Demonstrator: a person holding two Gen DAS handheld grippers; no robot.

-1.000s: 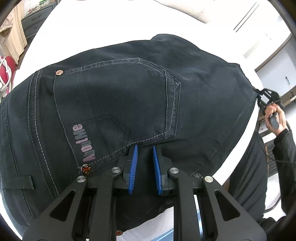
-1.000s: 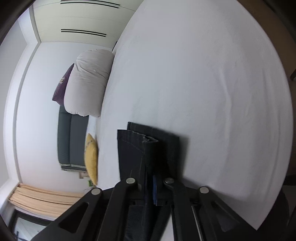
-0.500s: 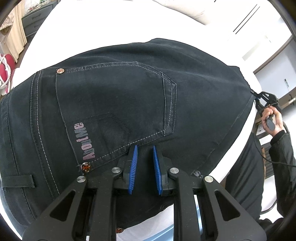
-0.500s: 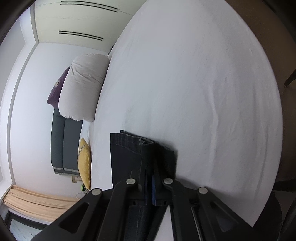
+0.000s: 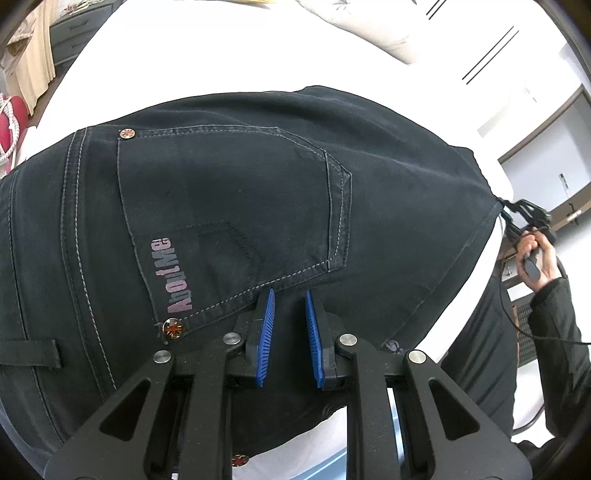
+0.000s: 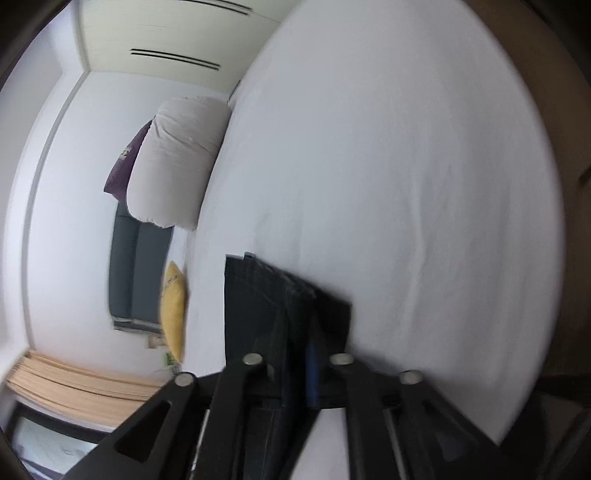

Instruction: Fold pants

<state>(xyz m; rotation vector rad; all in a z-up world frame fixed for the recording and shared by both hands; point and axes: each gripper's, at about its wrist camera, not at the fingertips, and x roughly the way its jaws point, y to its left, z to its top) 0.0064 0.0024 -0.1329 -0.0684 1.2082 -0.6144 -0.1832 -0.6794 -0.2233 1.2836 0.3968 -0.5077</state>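
Dark denim pants [image 5: 229, 206] lie spread on a white bed [image 5: 192, 62], back pocket with pink lettering up. My left gripper [image 5: 288, 295] hovers open just over the seat of the pants, below the pocket, holding nothing. My right gripper [image 6: 301, 354] is shut on the leg end of the pants [image 6: 266, 295], lifted above the bed; it also shows in the left wrist view [image 5: 517, 210] at the far right edge of the pants, with the hand on it.
A white sheet [image 6: 388, 184] covers the bed. A large white pillow [image 6: 177, 162] and a purple cushion [image 6: 122, 170] lie at its head. A grey sofa [image 6: 136, 273] with a yellow cushion [image 6: 173, 314] stands beyond. A dresser [image 5: 74, 29] is at the left.
My right gripper has carried the pants leg end a little across the bed, and its view has shifted. My left gripper has barely moved and stays open.
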